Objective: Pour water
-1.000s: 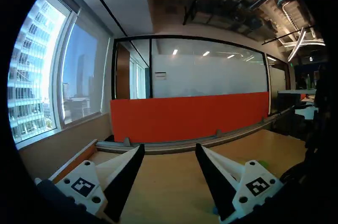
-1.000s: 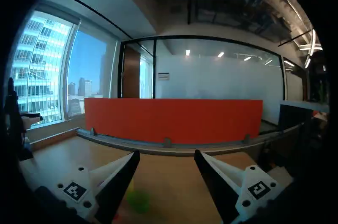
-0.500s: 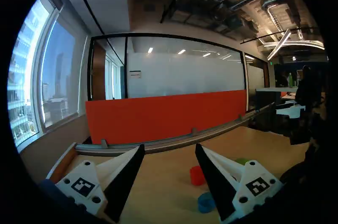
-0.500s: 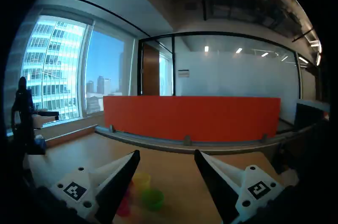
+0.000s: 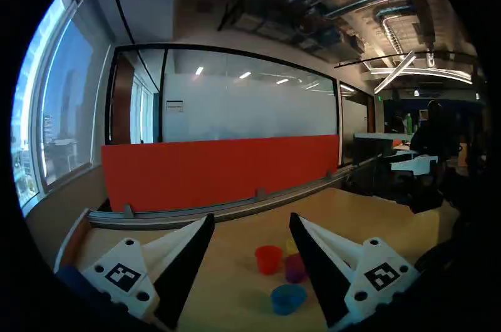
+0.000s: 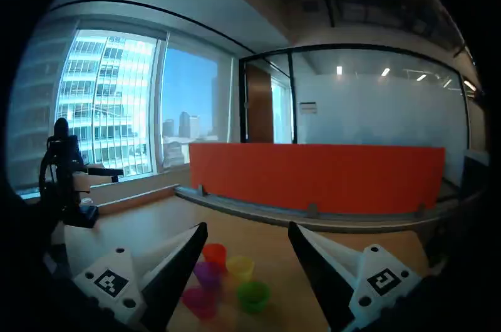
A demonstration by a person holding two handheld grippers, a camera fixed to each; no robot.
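Our long wooden table (image 5: 232,250) has little bright plastic cups (image 6: 240,267) standing together, well back from its far edge. Our left gripper (image 5: 251,216) and right gripper (image 6: 246,225) both gape wide, holding nothing. We think all the pouring is left to do.

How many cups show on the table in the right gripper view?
5: red cup farthest, purple cup and yellow cup mid-cluster, pink cup and green cup nearest. More may hide behind the right hand-held gripper.

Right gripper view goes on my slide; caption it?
Open right gripper facing five coloured plastic cups clustered on a wooden table, orange divider panel behind.
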